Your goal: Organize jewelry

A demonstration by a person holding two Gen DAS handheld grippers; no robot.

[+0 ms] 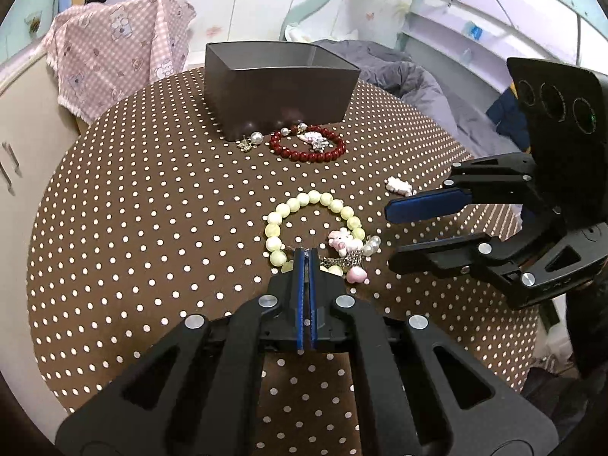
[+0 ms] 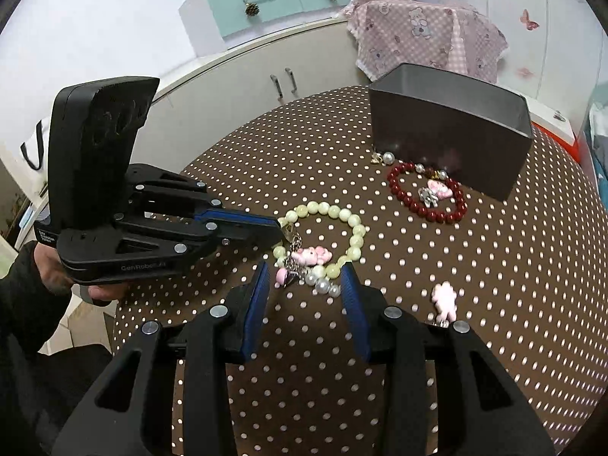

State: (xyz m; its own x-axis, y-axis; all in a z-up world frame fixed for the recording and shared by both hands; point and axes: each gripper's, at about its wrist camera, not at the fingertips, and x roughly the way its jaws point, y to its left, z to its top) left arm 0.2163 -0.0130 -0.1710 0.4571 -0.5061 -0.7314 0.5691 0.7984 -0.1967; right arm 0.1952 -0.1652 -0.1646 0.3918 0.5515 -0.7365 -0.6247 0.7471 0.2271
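A pale green bead bracelet with pink charms lies on the brown polka-dot table. My left gripper is shut on the near side of this bracelet. My right gripper is open, its fingertips on either side of the bracelet's pearl and pink charms. A dark red bead bracelet lies in front of a grey box. Whether the box holds anything is hidden.
A small pink charm lies apart near the right gripper. A pearl earring rests by the box. A pink checked cloth hangs behind the table. White cabinets stand beyond the table's edge.
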